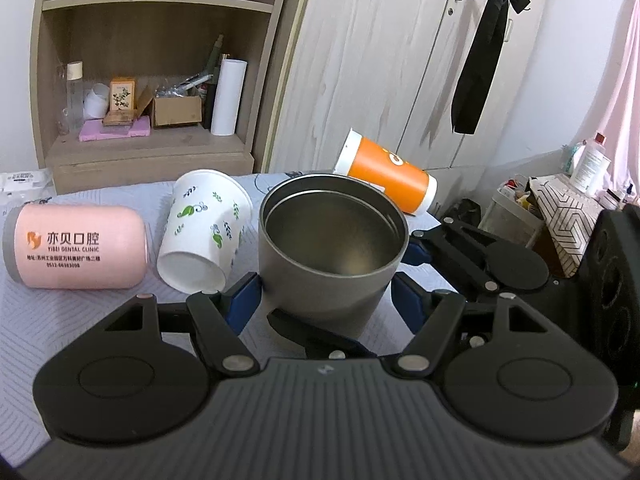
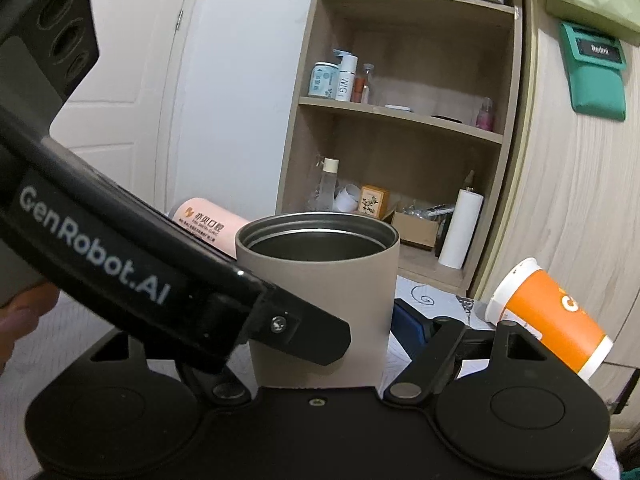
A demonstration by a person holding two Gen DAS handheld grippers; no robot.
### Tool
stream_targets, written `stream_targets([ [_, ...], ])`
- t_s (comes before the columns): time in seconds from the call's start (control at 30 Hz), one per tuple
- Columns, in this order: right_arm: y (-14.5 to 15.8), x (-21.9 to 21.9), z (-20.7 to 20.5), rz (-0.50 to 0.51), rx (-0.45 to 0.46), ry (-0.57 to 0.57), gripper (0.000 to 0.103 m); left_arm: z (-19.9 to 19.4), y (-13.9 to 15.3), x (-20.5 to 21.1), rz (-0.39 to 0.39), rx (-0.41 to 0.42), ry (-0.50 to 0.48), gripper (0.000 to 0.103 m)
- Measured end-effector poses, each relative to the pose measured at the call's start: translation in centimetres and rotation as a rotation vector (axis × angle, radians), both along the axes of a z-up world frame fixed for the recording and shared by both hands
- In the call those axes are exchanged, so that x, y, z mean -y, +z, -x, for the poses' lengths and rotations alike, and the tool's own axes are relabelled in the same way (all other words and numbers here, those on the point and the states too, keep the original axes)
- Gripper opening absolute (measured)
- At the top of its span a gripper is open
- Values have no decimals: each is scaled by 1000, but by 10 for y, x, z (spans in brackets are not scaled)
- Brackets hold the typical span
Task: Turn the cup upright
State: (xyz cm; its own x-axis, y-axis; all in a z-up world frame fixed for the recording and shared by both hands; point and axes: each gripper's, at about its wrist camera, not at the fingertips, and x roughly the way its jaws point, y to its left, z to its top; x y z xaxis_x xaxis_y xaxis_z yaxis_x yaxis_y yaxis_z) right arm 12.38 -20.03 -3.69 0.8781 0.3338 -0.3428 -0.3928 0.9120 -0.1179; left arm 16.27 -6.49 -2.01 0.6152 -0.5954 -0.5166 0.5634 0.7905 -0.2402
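A grey-beige metal cup (image 1: 326, 256) stands upright on the patterned cloth, mouth up and empty. It also shows in the right wrist view (image 2: 320, 292). My left gripper (image 1: 326, 300) has its blue-padded fingers (image 1: 244, 300) spread on either side of the cup with small gaps. My right gripper (image 2: 320, 332) straddles the same cup from the right; its blue pad (image 2: 408, 328) sits beside the cup wall, apart from it. The left gripper's black arm (image 2: 132, 264) crosses in front and hides the other finger.
A pink cup (image 1: 76, 246), a white leaf-print paper cup (image 1: 204, 236) and an orange cup (image 1: 388, 176) lie on their sides on the cloth (image 1: 60, 320). A wooden shelf unit (image 1: 152, 80) and wardrobe stand behind. Clutter sits at the right beyond the table edge.
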Motion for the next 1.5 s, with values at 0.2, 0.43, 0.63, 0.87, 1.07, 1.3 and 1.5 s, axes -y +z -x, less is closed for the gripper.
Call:
stream_targets([
  [0.2,-2,10,-7,-75,-59,18,82,0,-1,0,4,11,-6,70],
  [0.43,-2,3,-6,-41,-70,-6,82,4,1,2,1,10,14,70],
  [0.63,-2,5,2,-44,-100,-58,87,8,0,-5,31,-35,49,74],
  [0.87,-1,12,27,-81,-100,-92,89,35,1,-15,16,-19,111,75],
  [1.07,13,19,54,-91,-67,-139,89,67,12,-33,10,-2,233,81],
  [1.3,45,20,93,-143,4,-204,89,111,36,-40,-74,80,379,84],
  [1.5,64,15,121,-125,31,-260,91,145,54,-44,-113,133,446,88],
])
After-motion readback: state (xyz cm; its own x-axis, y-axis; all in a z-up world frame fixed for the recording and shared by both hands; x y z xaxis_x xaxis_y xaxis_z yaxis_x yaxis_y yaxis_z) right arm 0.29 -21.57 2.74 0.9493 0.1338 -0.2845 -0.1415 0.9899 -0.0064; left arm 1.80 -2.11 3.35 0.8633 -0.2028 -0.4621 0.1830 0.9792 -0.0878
